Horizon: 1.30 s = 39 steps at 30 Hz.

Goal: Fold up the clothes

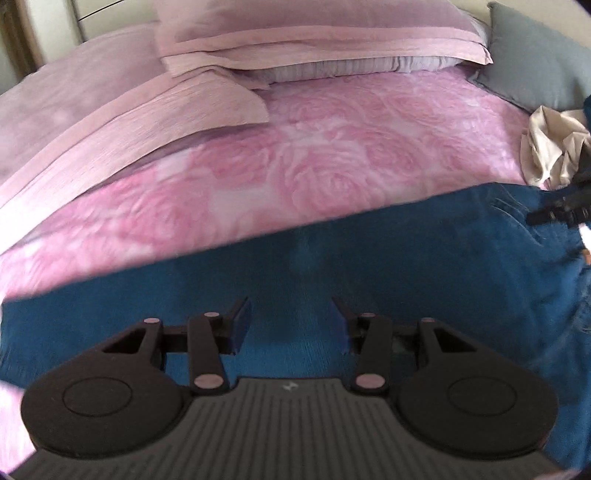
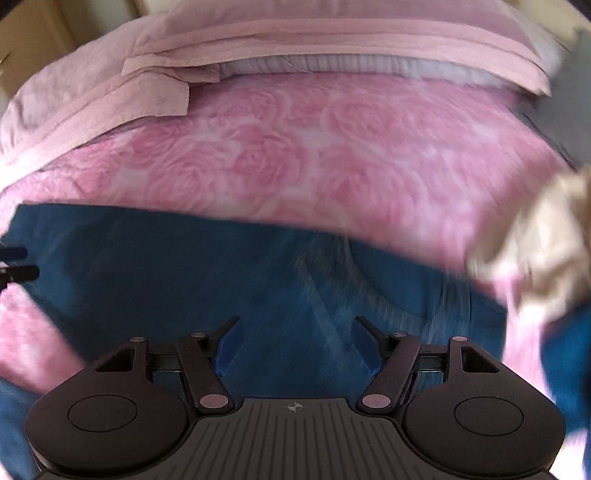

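— Looking along the left gripper [image 1: 291,325], what sits closest?

— Its two blue-padded fingers [image 1: 242,321] stand spread apart with nothing between them, hovering over a dark blue soft-knit garment [image 1: 332,266] laid flat across the near part of the bed.

— And the right gripper [image 2: 295,343]?

— Same posture: jaws wide, empty, above the blue cloth [image 2: 221,277], where creases show. That view is blurred.

— What lies past the garment?

— Its far edge meets a pink rose-patterned bedspread [image 1: 314,155]. A crumpled beige cloth [image 1: 550,147] rests on the spread at the right, near the garment's end.

— Farthest back?

— A folded pale pink quilt [image 1: 110,110] on the left, stacked pink pillows [image 1: 314,33] at the head, and a grey cushion [image 1: 535,59] to the right.
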Available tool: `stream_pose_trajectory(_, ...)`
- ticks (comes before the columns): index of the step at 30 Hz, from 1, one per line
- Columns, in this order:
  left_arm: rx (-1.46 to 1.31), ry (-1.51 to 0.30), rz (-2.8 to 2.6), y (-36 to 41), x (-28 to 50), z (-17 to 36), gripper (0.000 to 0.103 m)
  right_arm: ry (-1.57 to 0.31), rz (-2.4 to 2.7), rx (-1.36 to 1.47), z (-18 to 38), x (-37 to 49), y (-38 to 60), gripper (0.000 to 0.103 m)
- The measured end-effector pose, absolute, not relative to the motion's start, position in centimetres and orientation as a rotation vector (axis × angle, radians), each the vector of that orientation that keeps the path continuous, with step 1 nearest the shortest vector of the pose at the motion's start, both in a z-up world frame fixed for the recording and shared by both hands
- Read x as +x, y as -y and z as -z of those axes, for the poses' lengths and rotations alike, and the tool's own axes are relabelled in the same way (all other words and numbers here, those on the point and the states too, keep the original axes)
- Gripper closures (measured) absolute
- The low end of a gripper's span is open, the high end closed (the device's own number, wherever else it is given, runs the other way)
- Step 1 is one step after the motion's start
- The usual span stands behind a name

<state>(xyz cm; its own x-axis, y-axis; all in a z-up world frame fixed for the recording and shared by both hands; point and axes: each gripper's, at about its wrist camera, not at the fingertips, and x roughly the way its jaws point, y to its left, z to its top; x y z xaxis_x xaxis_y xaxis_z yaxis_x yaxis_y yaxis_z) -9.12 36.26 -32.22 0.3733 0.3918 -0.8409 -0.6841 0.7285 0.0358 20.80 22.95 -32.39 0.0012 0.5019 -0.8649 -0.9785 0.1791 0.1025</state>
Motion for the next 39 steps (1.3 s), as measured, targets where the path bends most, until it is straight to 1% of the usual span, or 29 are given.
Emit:
stream_pose_trajectory(5,-0.287,-0.998,-0.579,-40.4,-8.0,34.1,0.061,-0.87,-1.498,-0.751,34.8,24.2,-27.8,0.035)
stream_pose_trajectory(8,-0.251,-1.016,-0.503,-42.9,-7.3,35.2,0.061,-0.913,-1.617,-0.807,36.0,26.0,-29.6,0.035)
stream_pose_trajectory(10,-0.228,-1.028,-0.451,-44.5,-6.8,36.0,0.059,-0.981,-1.676,-0.808,36.7,27.5,-30.7,0.035)
stream_pose_trajectory(14,-0.182,-1.05,-0.349,-47.8,-5.9,37.5,0.052,-1.087,-1.722,-0.803,37.4,29.7,-31.7,0.035)
stream_pose_trajectory(19,-0.248,-1.135,-0.222,-49.4,-7.5,39.8,0.052,-1.186,-1.769,-0.843,38.3,30.5,-32.4,0.035)
stream_pose_trajectory(20,-0.229,-1.136,-0.212,-49.3,-7.6,39.9,0.056,-1.19,-1.778,-0.853,38.4,30.5,-32.4,0.037)
stream_pose_trajectory(21,-0.211,-1.137,-0.203,-49.2,-7.7,39.9,0.062,-1.193,-1.791,-0.862,38.5,30.4,-32.3,0.066)
stream_pose_trajectory(22,-0.195,-1.135,-0.205,-49.1,-7.7,39.8,0.078,-1.201,-1.785,-0.876,38.5,30.1,-32.3,0.082)
stream_pose_trajectory(23,-0.179,-1.134,-0.206,-49.0,-7.7,39.7,0.095,-1.191,-1.773,-0.892,38.4,29.8,-32.2,0.085)
stream_pose_trajectory(24,-0.161,-1.13,-0.213,-48.8,-7.9,39.5,0.097,-1.156,-1.77,-0.906,38.0,29.4,-31.8,0.091)
stream_pose_trajectory(27,-0.081,-1.103,-0.251,-46.6,-8.8,38.2,0.101,-1.039,-1.75,-0.924,36.3,28.0,-30.3,0.093)
stream_pose_trajectory(31,-0.079,-1.007,-0.363,-42.8,-11.5,34.8,0.1,-0.794,-1.69,-0.899,31.6,24.7,-26.0,0.094)
stream_pose_trajectory(36,-0.196,-0.871,-0.491,-34.6,-17.4,28.8,0.101,-0.527,-1.607,-0.929,25.3,17.8,-17.3,0.094)
stream_pose_trajectory(37,-0.237,-0.86,-0.504,-32.8,-18.8,27.9,0.101,-0.488,-1.591,-0.953,24.3,16.2,-15.2,0.094)
stream_pose_trajectory(39,-0.332,-0.853,-0.526,-28.6,-21.8,26.6,0.1,-0.468,-1.559,-0.994,23.0,13.2,-11.2,0.094)
